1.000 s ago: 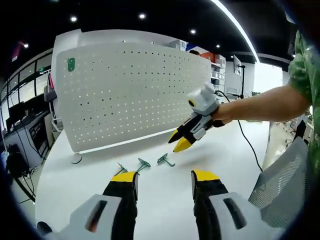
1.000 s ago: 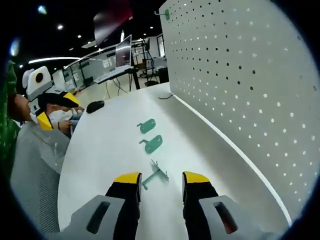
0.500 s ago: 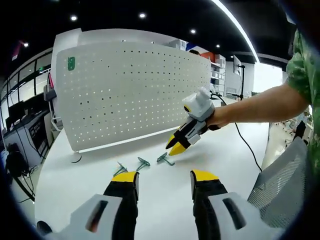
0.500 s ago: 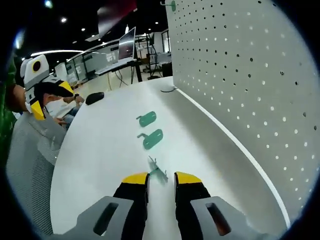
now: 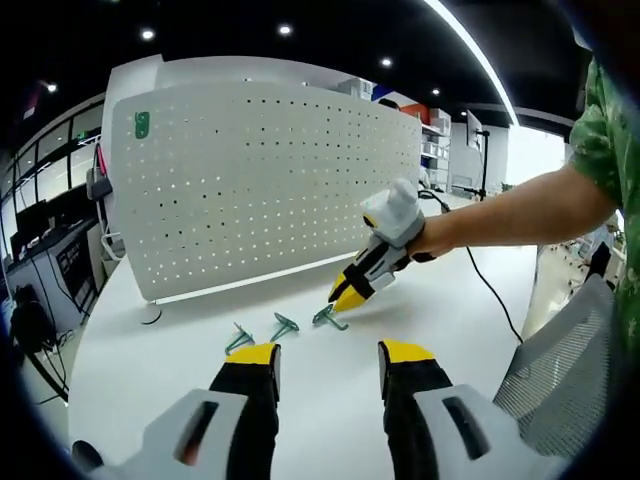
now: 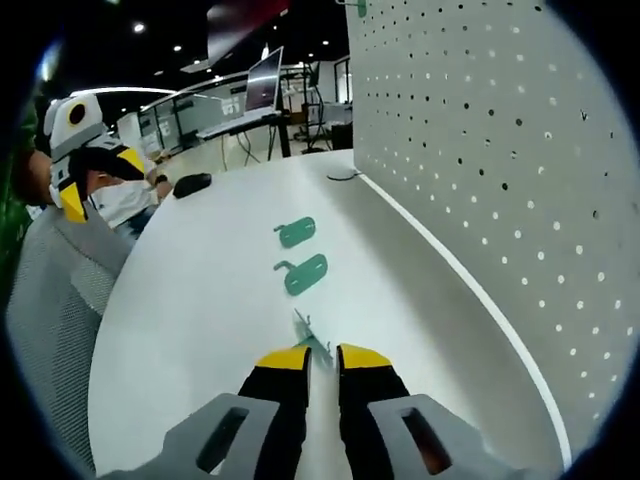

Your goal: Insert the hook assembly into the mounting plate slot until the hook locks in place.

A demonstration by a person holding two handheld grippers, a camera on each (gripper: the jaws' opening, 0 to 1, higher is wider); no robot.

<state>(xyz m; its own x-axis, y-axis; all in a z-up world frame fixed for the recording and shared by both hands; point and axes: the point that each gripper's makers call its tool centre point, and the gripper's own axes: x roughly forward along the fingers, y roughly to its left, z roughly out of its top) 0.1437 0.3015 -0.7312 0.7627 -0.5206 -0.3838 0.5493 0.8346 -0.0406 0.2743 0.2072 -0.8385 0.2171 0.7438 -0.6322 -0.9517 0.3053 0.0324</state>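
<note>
Three green hooks lie in a row on the white table (image 5: 330, 400) before the upright white pegboard (image 5: 260, 180). The nearest hook (image 6: 312, 340) sits pinched between the right gripper (image 6: 322, 357) tips; the middle hook (image 6: 305, 274) and far hook (image 6: 295, 232) lie flat beyond it.

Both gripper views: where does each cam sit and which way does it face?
Left gripper view: rides the left tongs, held back over the white table, facing the pegboard; shows the right tongs and the person's forearm.
Right gripper view: rides the right tongs, low over the table, looking along the pegboard; tips nearly closed at a green hook.
Shared: table, pegboard, three green hooks.
</note>
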